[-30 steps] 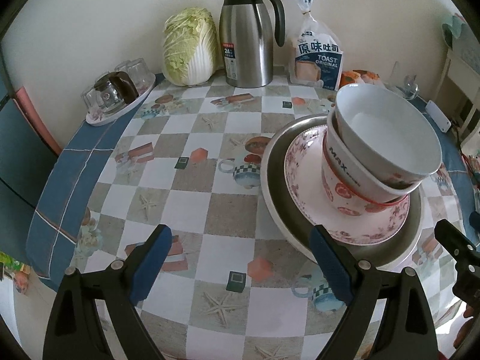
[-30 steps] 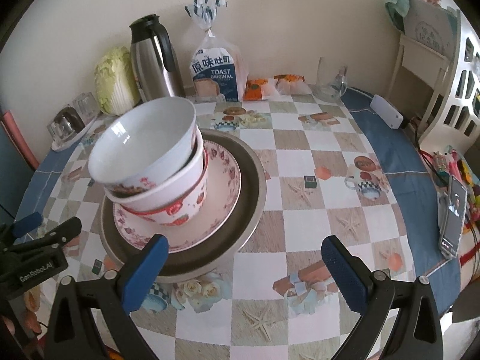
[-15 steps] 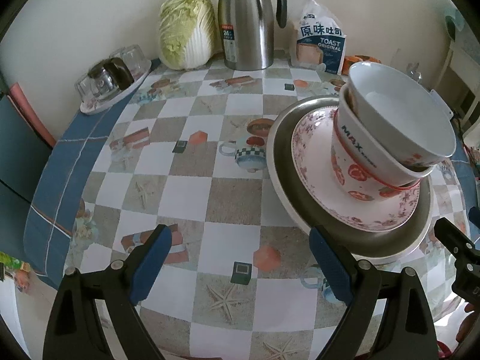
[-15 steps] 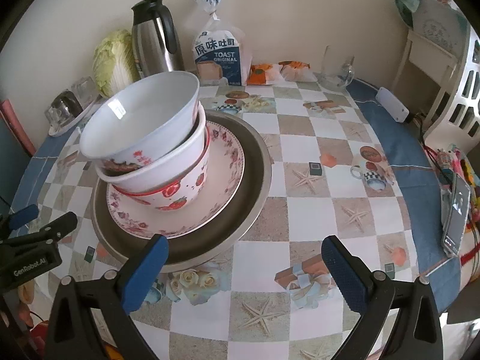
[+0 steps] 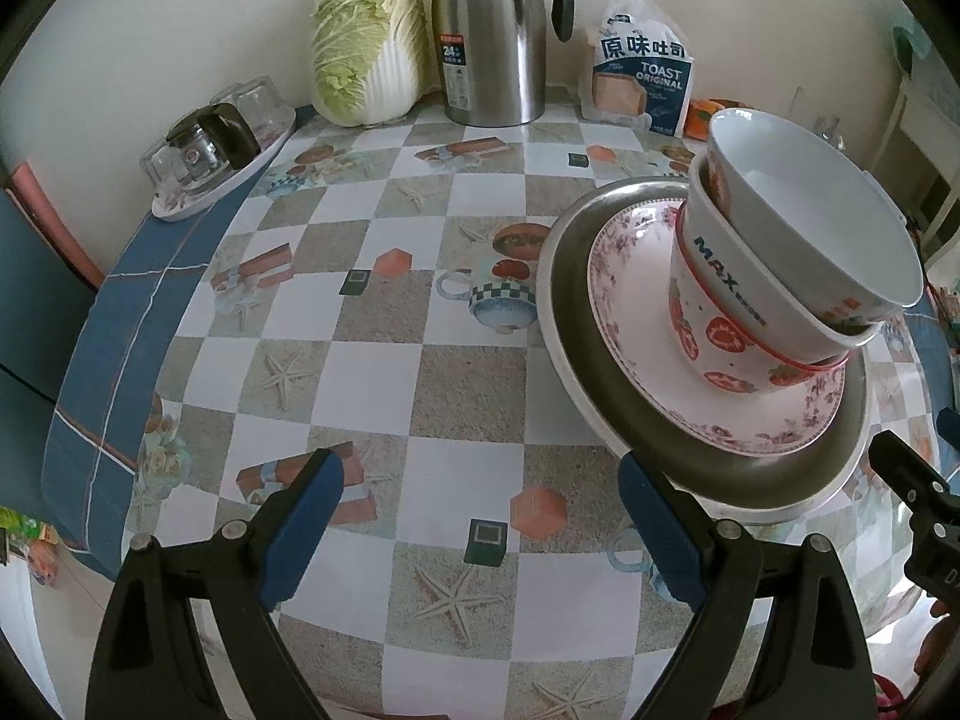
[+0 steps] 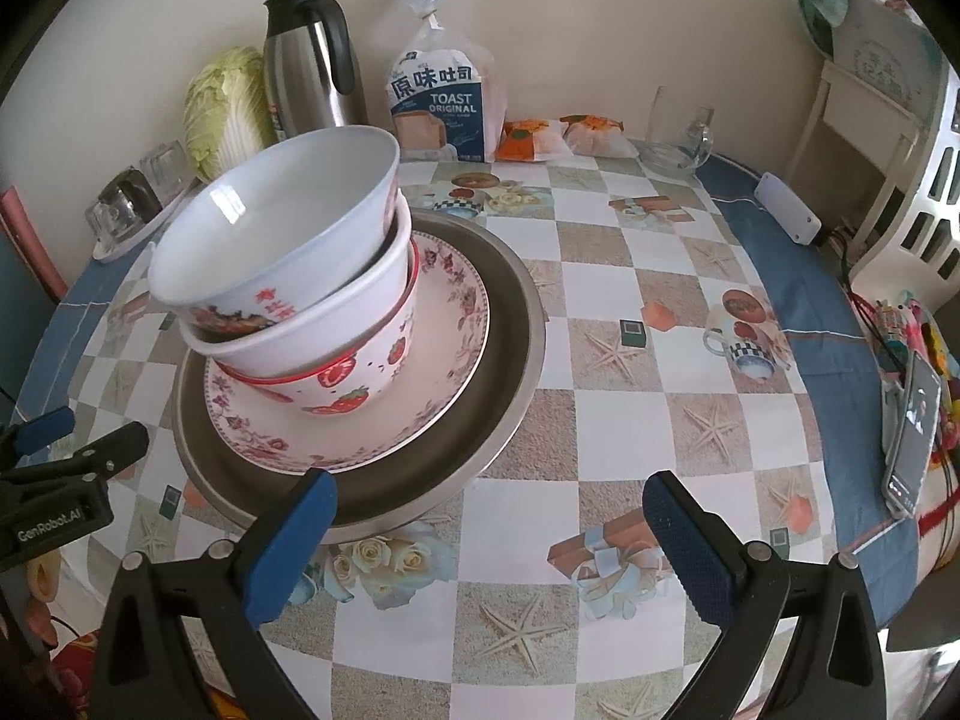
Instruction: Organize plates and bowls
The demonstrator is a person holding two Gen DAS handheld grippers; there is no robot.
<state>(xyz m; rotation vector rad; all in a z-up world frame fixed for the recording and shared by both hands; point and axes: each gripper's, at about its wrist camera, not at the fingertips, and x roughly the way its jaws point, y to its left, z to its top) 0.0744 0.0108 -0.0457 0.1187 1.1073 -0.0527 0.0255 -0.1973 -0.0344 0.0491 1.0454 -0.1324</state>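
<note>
A stack stands on the table: a metal plate (image 6: 492,420) at the bottom, a pink floral plate (image 6: 444,372) on it, a strawberry bowl (image 6: 354,378), and a tilted white bowl (image 6: 270,234) on top. The stack also shows in the left wrist view: metal plate (image 5: 630,420), floral plate (image 5: 636,324), strawberry bowl (image 5: 720,324), white bowl (image 5: 810,228). My left gripper (image 5: 480,528) is open and empty, its right finger by the metal plate's near rim. My right gripper (image 6: 492,540) is open and empty, its left finger over the plate's near rim.
At the back stand a cabbage (image 5: 369,48), a steel thermos jug (image 5: 486,30), a toast bag (image 5: 642,84) and a tray of glasses (image 5: 216,150). A glass (image 6: 678,132) and orange snack packs (image 6: 528,138) are at the back right. A phone (image 6: 912,432) lies at the right edge.
Both grippers have moved closer to the stack and a little lower. The stack looks larger in both views. Both stay open.
</note>
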